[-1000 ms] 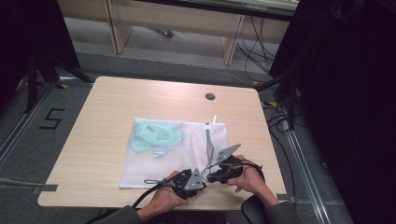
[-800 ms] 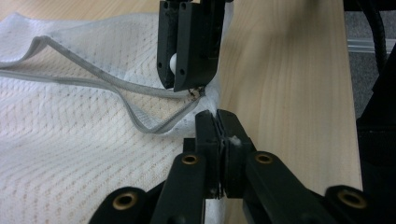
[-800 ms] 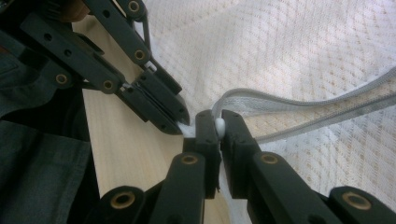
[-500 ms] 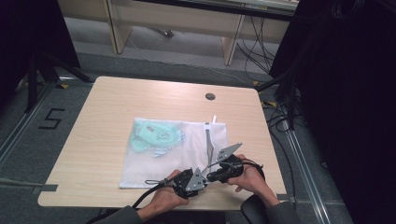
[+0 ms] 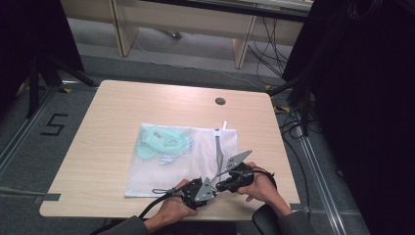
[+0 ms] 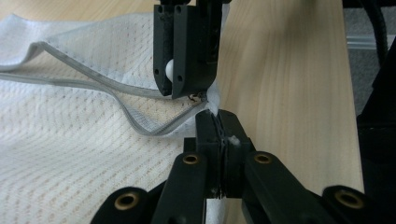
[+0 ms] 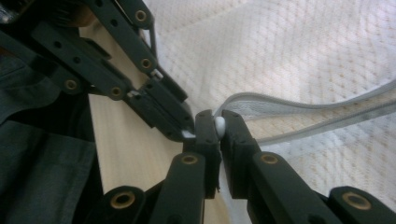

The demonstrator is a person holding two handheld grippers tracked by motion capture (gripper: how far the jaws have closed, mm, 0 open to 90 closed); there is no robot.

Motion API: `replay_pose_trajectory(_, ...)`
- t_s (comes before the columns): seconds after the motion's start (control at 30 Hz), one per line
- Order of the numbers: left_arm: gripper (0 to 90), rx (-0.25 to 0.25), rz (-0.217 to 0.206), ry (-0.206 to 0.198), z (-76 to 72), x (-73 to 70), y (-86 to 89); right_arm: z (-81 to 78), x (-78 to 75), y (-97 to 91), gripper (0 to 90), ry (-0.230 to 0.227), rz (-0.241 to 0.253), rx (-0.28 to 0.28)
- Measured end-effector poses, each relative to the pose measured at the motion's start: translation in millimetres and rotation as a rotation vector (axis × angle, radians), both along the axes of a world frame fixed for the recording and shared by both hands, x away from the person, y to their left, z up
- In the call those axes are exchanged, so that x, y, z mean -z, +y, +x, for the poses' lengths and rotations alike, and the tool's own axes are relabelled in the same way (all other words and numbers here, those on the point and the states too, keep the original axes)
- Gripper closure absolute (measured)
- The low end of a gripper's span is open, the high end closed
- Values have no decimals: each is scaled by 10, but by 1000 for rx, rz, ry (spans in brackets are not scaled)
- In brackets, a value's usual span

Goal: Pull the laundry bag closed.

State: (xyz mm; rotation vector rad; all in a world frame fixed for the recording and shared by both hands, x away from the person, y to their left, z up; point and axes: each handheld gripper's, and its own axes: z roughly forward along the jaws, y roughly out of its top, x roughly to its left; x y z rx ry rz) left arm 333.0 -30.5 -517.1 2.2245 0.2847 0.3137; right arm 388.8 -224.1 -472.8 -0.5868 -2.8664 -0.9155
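A white mesh zip bag [image 5: 195, 159] lies flat on the table with a mint-green garment [image 5: 164, 143] inside its far left part. My left gripper [image 6: 218, 122] is shut on the bag's near corner fabric at the end of the grey zipper [image 6: 140, 125]. My right gripper [image 7: 218, 123] is shut on the zipper's white pull bead [image 7: 220, 124], tip to tip with the left gripper [image 7: 180, 127]. In the left gripper view the right gripper [image 6: 187, 91] comes down from the top with the bead [image 6: 170, 70] between its jaws. The two grippers [image 5: 216, 184] meet by the table's front edge.
The light wooden table [image 5: 112, 117] has a round cable hole [image 5: 220, 101] at the back right. The zipper line [image 5: 219, 149] runs from the grippers toward the bag's far edge, where a white tab [image 5: 224, 125] sticks out. Dark curtains and cables flank the table.
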Motion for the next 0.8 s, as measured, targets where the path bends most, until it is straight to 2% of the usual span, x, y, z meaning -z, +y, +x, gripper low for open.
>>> replay_pose_trajectory(0.03,884,0,-10,-3,4,7,4,0,5,-2,863,2,6,7)
replay_pose_trajectory(0.07,884,-3,-4,17,4,2,12,2,3,-5,863,12,2,2)
replay_pose_trajectory(0.13,886,-5,-21,19,-9,19,-1,16,15,7,863,-6,-12,-13)
replay_pose_trajectory(0.23,885,-6,-27,33,-13,14,2,19,28,11,863,13,-14,1)
replay_pose_trajectory(0.3,886,-3,-44,47,-19,-4,1,49,33,3,863,-9,-20,0)
replay_pose_trajectory(0.33,885,-6,-51,42,-30,-11,-10,48,32,1,863,0,-24,21)
replay_pose_trajectory(0.4,885,-4,-53,46,-34,-18,-22,88,46,-17,863,-1,-19,25)
replay_pose_trajectory(0.47,884,0,-34,42,-23,-20,-4,88,32,-18,863,2,-24,30)
replay_pose_trajectory(0.53,884,-4,-42,51,-29,-6,-10,97,36,1,863,-7,-19,15)
replay_pose_trajectory(0.8,884,4,-41,61,-12,-12,5,111,47,12,863,2,-20,22)
